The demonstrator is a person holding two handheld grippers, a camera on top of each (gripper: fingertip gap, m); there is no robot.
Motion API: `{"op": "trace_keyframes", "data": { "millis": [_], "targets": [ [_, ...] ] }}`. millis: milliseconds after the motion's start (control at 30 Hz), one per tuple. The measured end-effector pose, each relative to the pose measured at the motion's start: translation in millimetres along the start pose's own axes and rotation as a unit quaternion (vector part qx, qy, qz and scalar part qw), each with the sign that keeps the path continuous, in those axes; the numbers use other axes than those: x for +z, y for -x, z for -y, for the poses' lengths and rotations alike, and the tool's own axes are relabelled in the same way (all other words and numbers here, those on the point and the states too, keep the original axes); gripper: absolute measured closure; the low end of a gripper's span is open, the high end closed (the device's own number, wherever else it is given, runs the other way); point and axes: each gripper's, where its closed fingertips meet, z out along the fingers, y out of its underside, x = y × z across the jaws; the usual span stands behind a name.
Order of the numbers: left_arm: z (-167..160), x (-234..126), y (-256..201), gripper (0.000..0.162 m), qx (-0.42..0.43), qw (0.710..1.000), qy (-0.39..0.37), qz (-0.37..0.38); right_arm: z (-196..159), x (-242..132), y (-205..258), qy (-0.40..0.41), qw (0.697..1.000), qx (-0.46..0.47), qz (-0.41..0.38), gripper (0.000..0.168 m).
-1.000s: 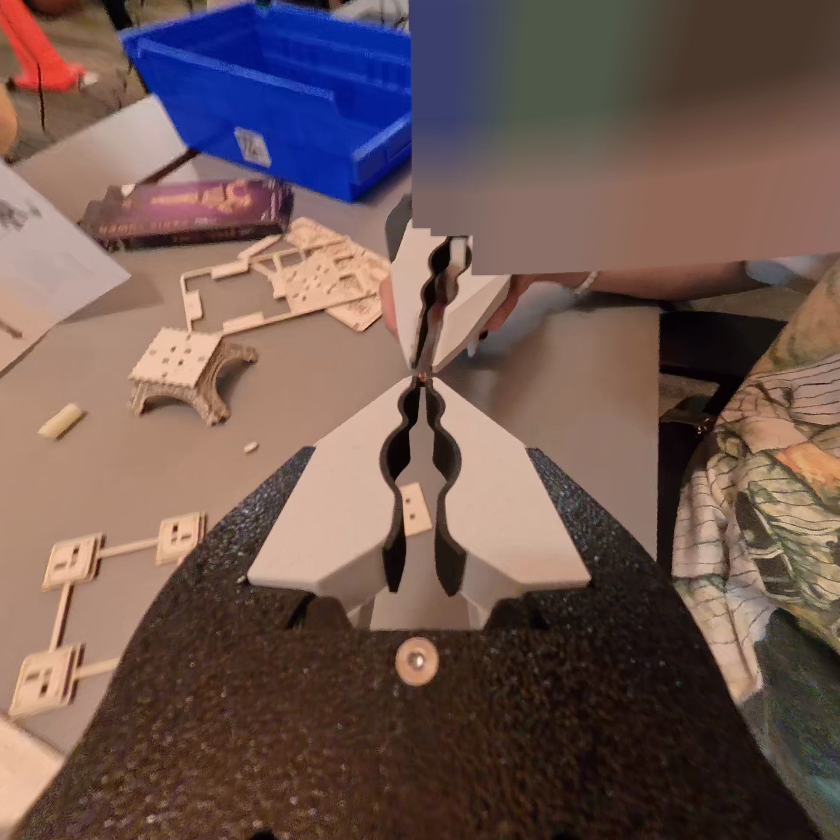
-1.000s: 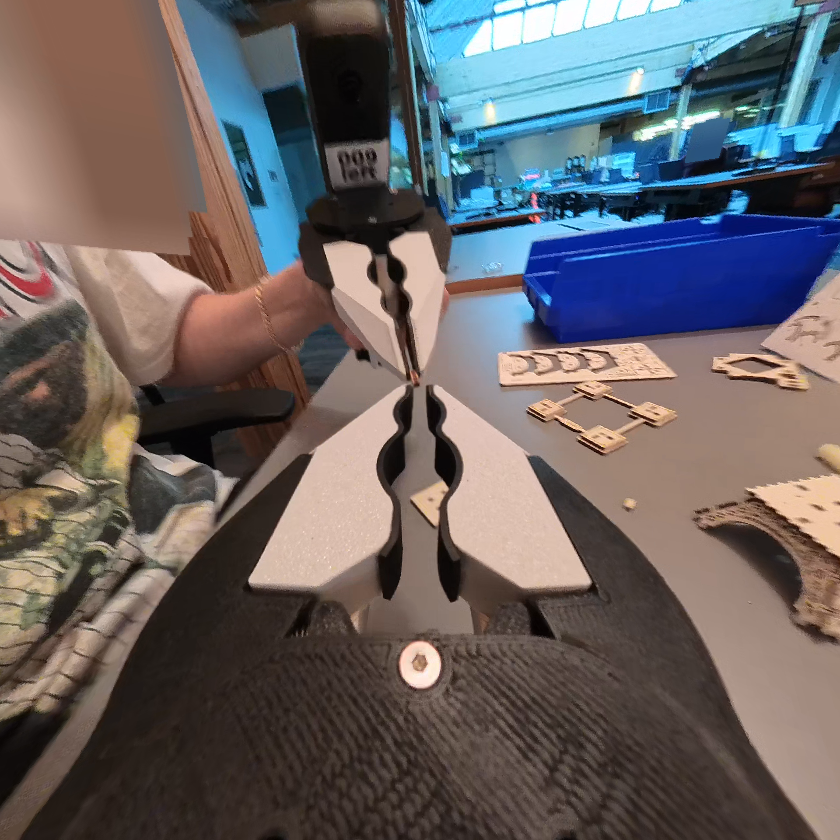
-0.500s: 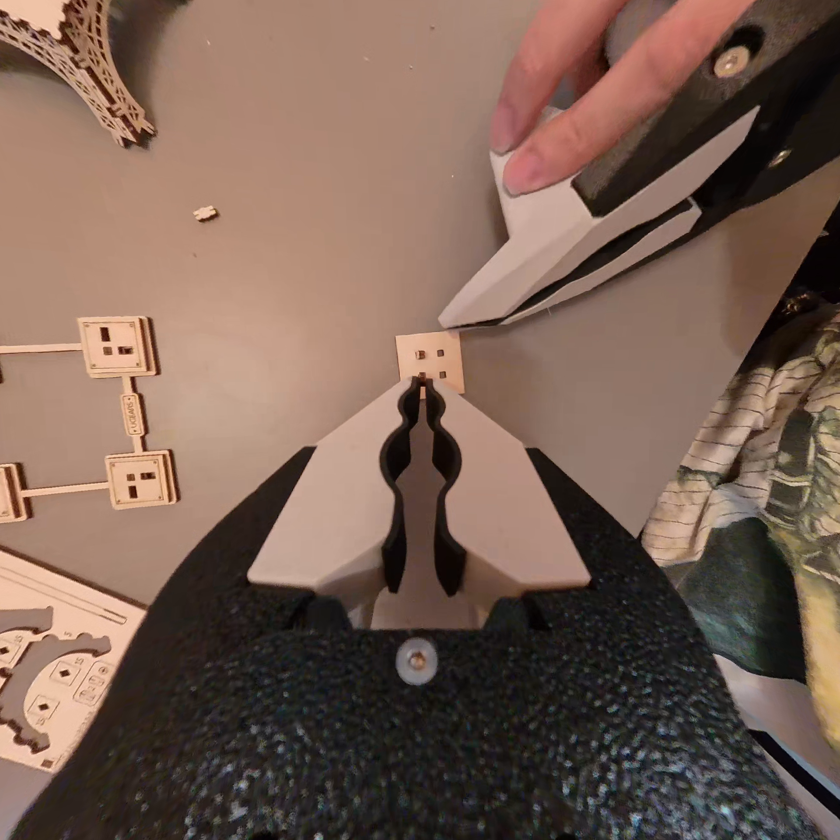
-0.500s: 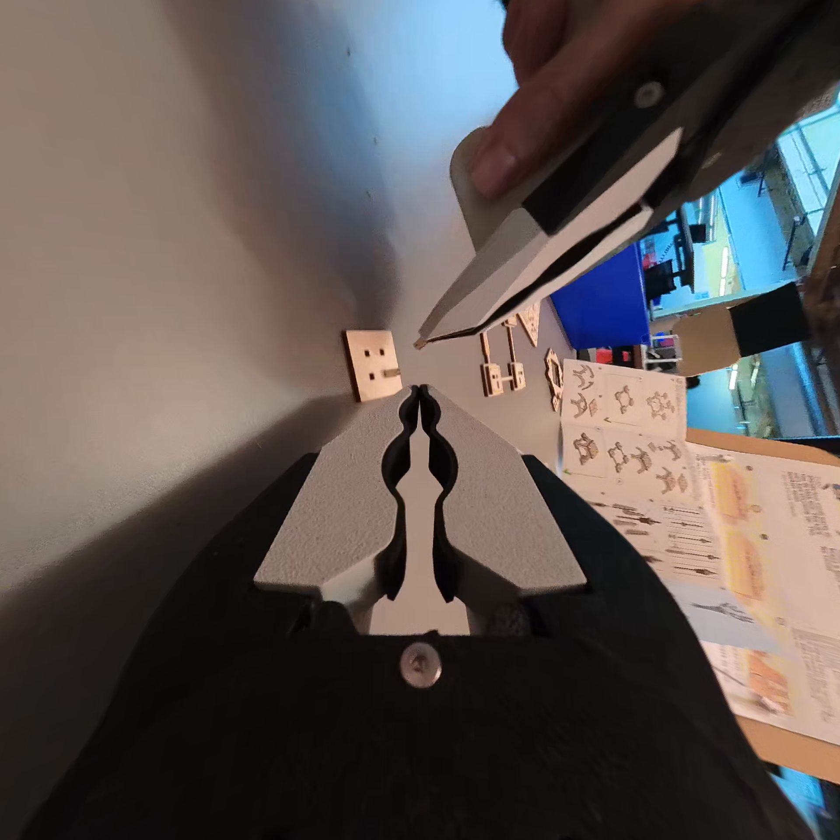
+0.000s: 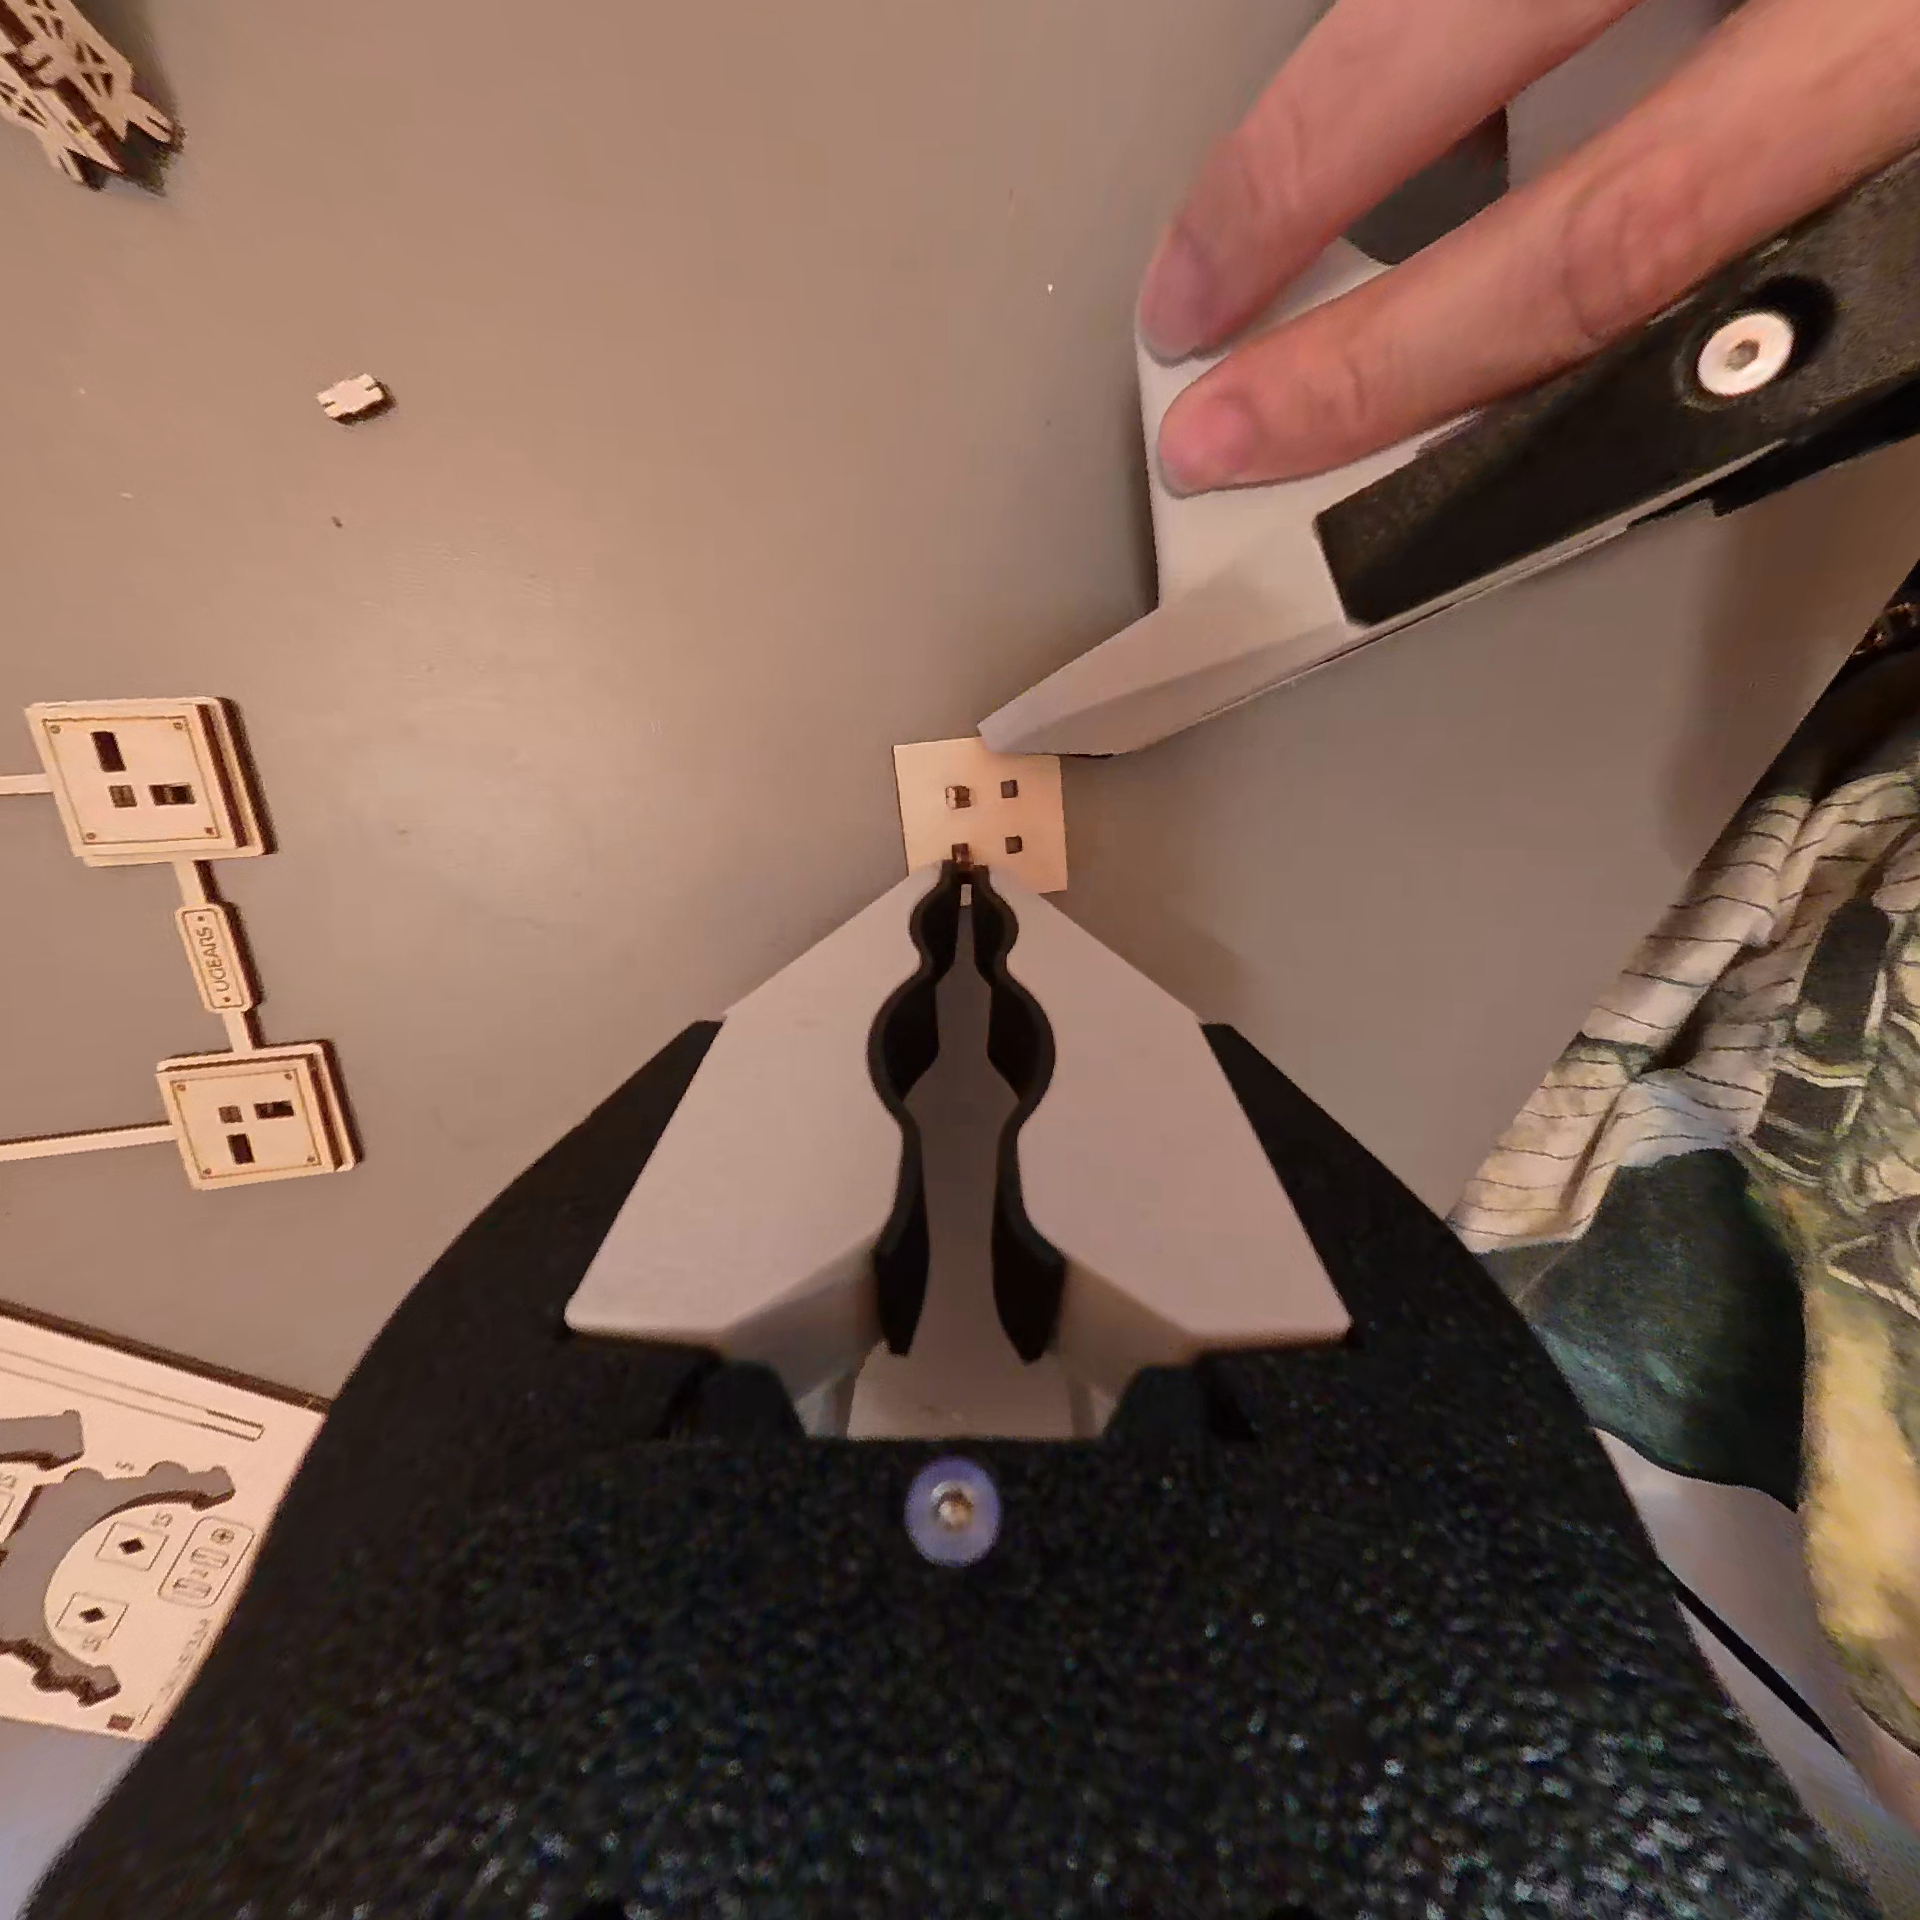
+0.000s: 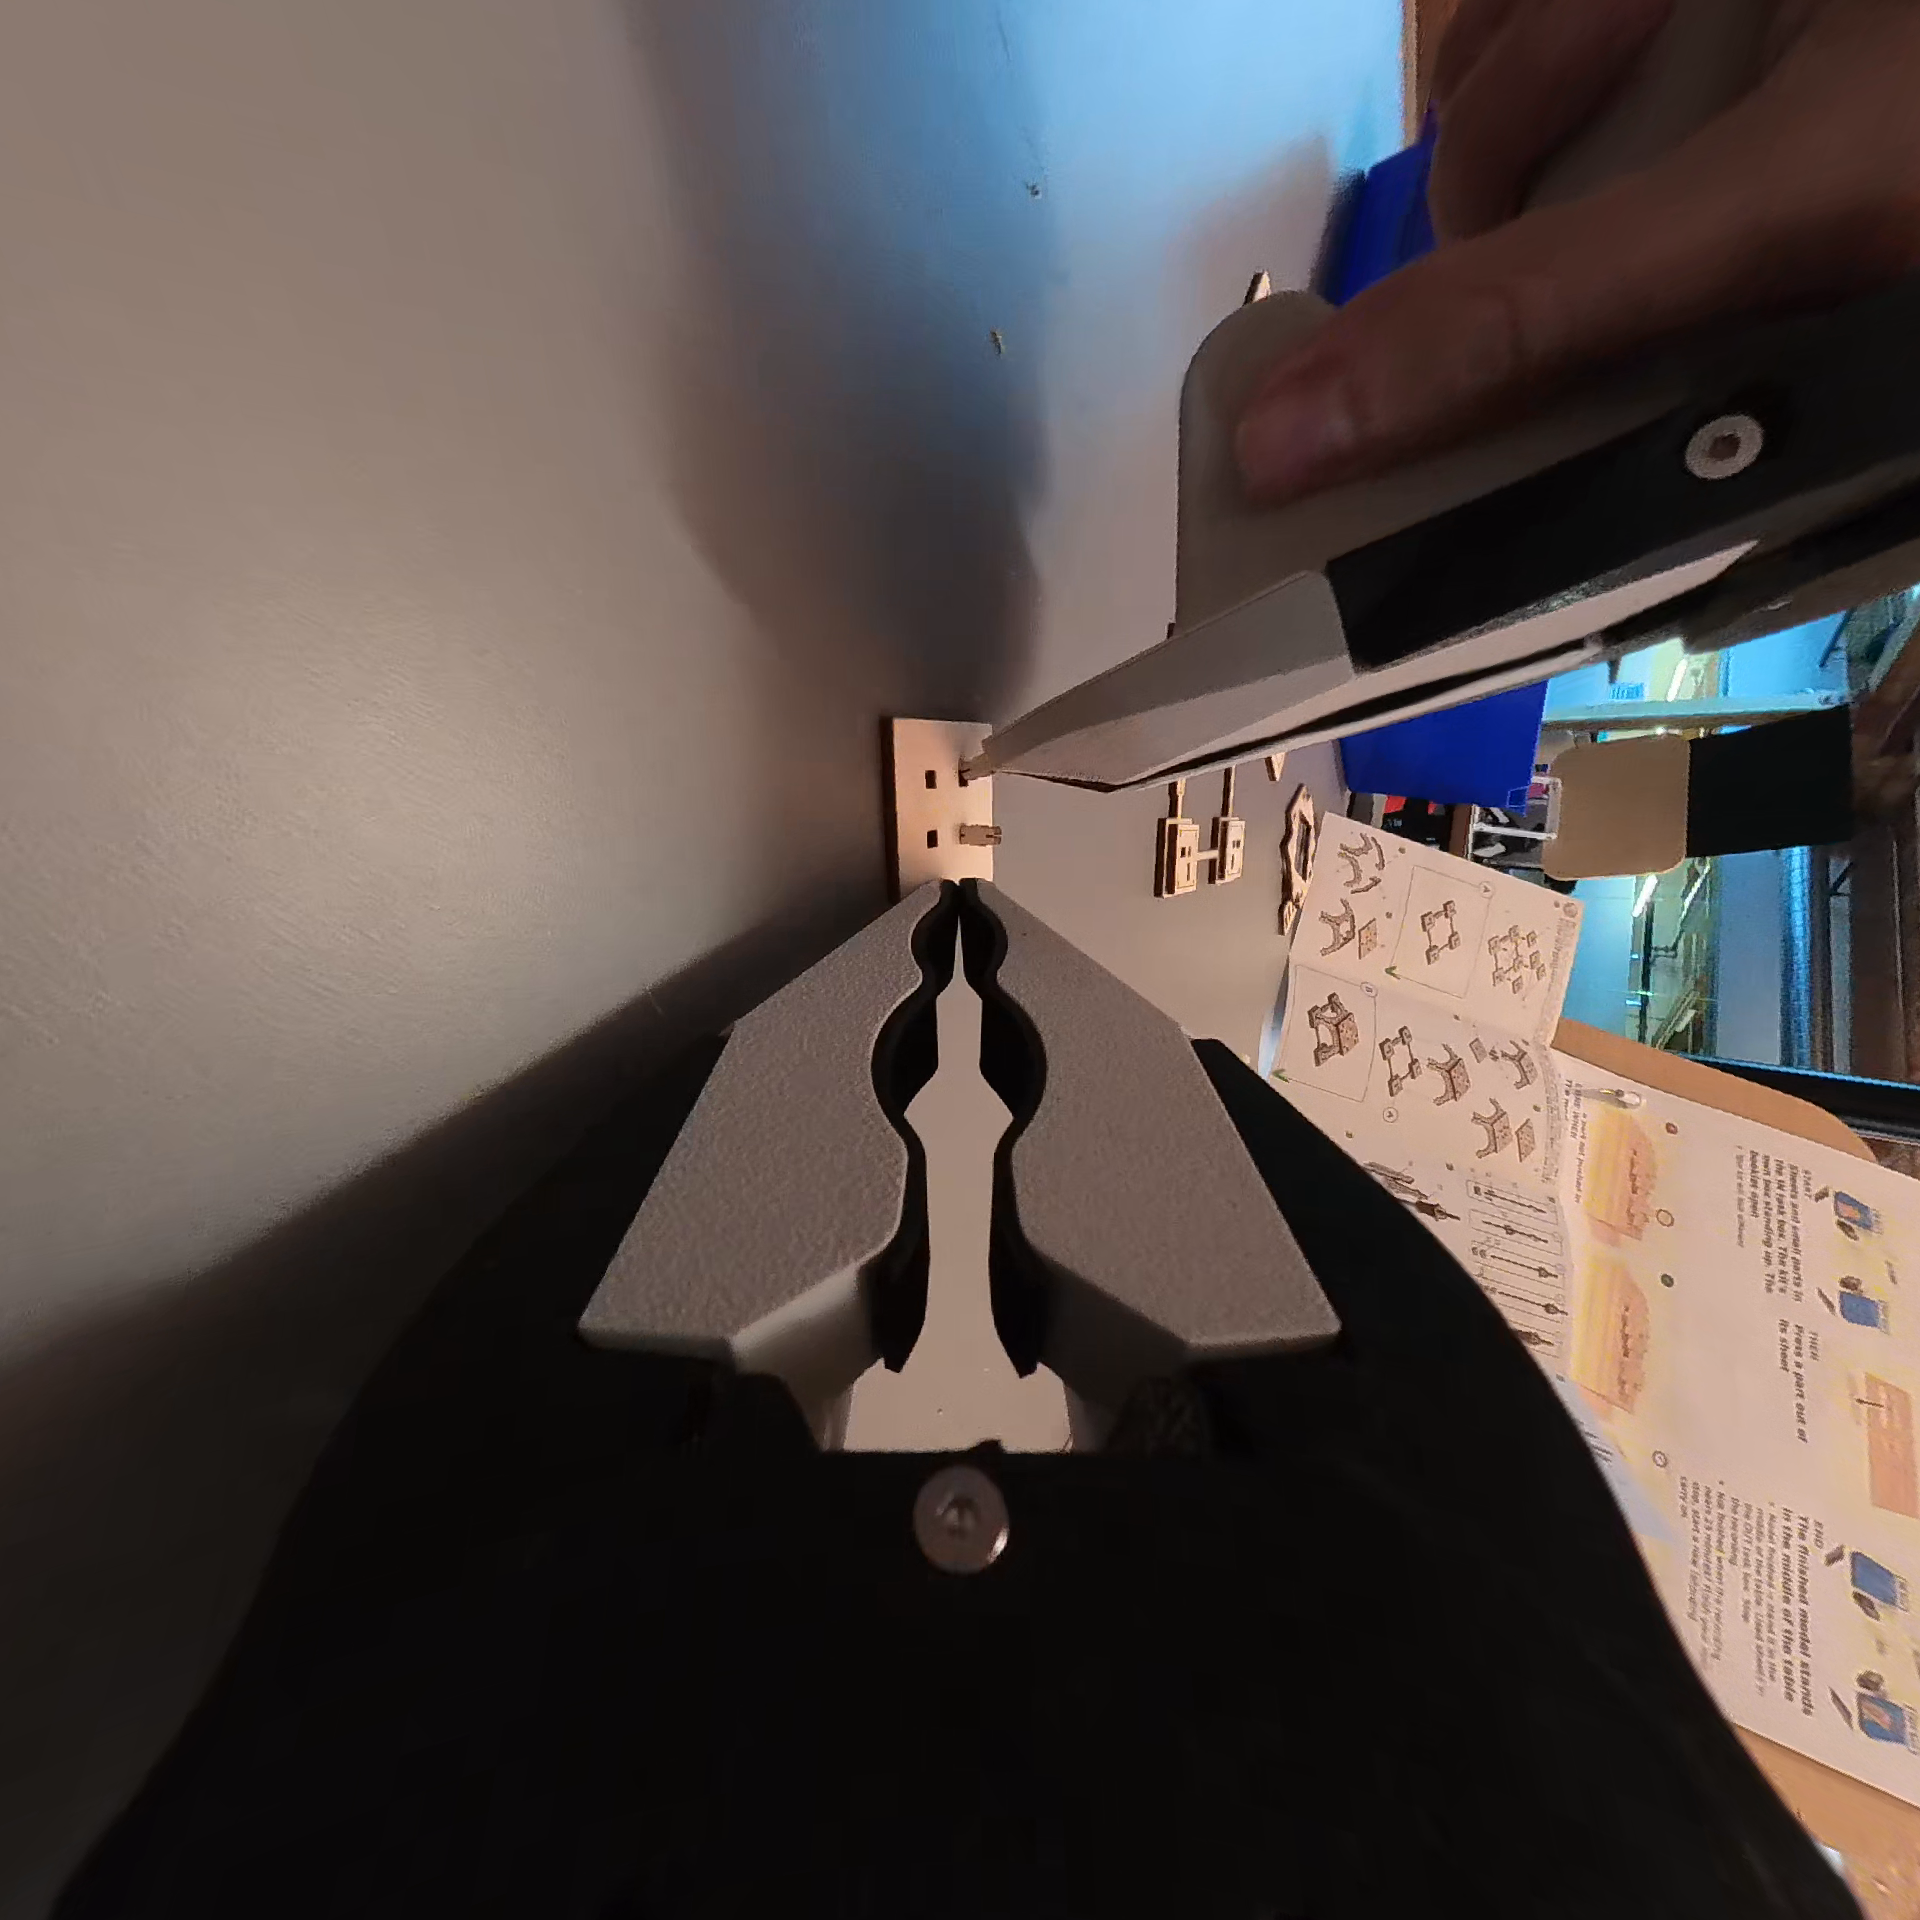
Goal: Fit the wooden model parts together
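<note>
A small square wooden plate (image 5: 1029, 831) with several holes lies flat on the grey table (image 5: 623, 520). My left gripper (image 5: 961, 883) is shut on a tiny wooden peg (image 5: 959, 857) and holds it at a hole near the plate's edge. In the right wrist view this gripper (image 6: 982, 771) comes in from the right, and a second peg (image 6: 979, 833) stands in the plate (image 6: 914, 748) beside it. My right gripper (image 6: 958, 888) is shut with nothing in it, its tip at the plate's edge. It also shows in the left wrist view (image 5: 992, 740), tip on the plate's far edge.
A wooden frame of linked square pads (image 5: 197, 935) lies left of the plate. A cut-out part sheet (image 5: 104, 1538) is at lower left, and a loose chip (image 5: 351, 398) and the tower base (image 5: 73, 114) farther off. Instruction sheets (image 6: 1455, 1039) and a blue bin (image 6: 1434, 748) lie beyond. The table edge and a person's clothing (image 5: 1662, 1143) are at right. My left and right fingertips are right by each other. Between my right fingertips and the loose chip (image 5: 351, 398) there is roughly 9 cm.
Both grippers came down from a tip-to-tip meeting above the table to the small plate. The left tip with the peg has reached the plate and the right tip now touches its edge.
</note>
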Motion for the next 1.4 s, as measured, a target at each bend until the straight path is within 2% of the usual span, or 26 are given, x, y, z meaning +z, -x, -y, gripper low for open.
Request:
{"op": "trace_keyframes", "data": {
  "millis": [767, 1100, 1400],
  "targets": [
    [-2, 0, 1, 0.162, -0.004, 0.998, 0.051, 0.041, 14, 3, 6, 0.006, 1.000, 0.017, 0.001, 0.168],
    [-2, 0, 2, 0.162, 0.034, 0.987, 0.125, 0.096, 13, 5, 5, 0.004, 1.000, 0.021, -0.001, 0.168],
    [-3, 0, 2, 0.162, 0.046, 0.977, 0.173, 0.111, 12, 4, 5, 0.000, 1.000, 0.022, -0.004, 0.168]
  ]
}}
